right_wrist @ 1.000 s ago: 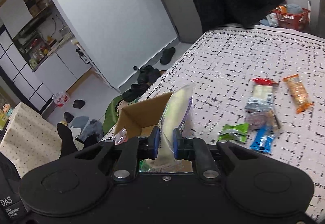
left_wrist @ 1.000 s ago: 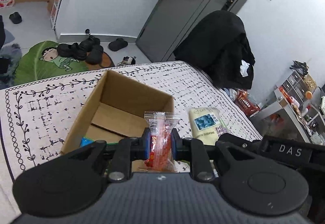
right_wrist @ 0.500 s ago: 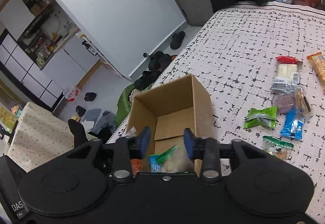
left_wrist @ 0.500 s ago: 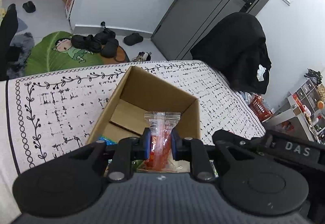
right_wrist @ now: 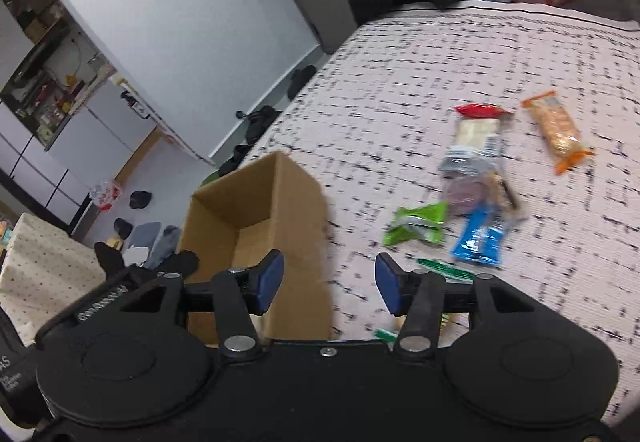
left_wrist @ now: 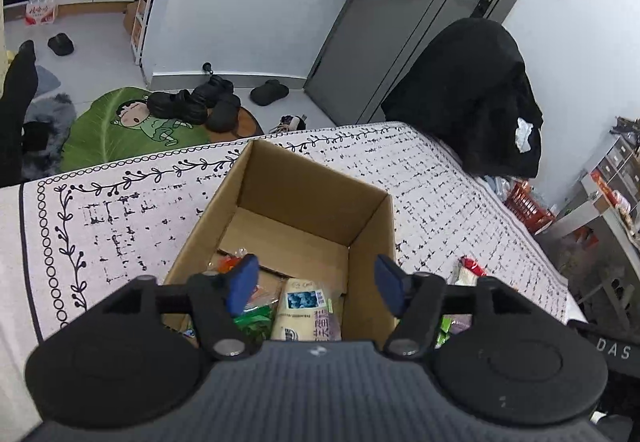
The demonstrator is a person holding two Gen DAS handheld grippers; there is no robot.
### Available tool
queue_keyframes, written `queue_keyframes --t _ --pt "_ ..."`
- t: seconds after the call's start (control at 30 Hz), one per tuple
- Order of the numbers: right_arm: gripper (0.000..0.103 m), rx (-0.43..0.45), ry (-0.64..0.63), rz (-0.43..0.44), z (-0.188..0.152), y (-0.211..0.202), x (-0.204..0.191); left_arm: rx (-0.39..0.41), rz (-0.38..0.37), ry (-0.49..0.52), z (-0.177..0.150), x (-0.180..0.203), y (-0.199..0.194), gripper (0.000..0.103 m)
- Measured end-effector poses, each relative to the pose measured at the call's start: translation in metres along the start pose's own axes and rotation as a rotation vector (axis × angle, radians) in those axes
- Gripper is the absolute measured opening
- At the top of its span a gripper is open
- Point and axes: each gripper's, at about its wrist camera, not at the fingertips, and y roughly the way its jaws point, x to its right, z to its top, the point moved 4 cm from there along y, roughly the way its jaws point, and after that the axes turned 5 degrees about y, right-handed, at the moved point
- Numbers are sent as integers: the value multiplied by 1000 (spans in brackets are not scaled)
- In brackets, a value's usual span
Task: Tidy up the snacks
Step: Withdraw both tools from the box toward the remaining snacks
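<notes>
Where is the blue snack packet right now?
In the right wrist view the blue snack packet lies on the patterned cloth, right of the cardboard box, between the green packet and the purple one.

A cardboard box (left_wrist: 280, 201) stands on the bed (left_wrist: 120, 209), with snack packets (left_wrist: 306, 308) lying at its near end. To its right, more packets (right_wrist: 476, 177) lie scattered on the bed.

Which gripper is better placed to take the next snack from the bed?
Right. The right gripper is open, empty and faces the loose snacks, the green packet nearest. The left gripper is over the cardboard box.
</notes>
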Motion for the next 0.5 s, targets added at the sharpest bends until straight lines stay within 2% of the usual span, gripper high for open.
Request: queue_keyframes --t 0.1,0.2,0.33,0.43,0.5 --pt "53 2 12 -11 0 -5 12 -15 -2 22 -2 7 0 68" --pt "59 9 18 -17 1 -12 22 -16 -11 41 -3 16 -3 71" --pt "60 18 20 -15 3 -21 33 -5 -33 78 -6 36 -10 74" --pt "66 29 29 -19 6 -30 42 -10 -59 98 -9 52 -13 75" --pt "74 41 31 -24 7 -36 49 -18 -95 121 -13 63 -14 78"
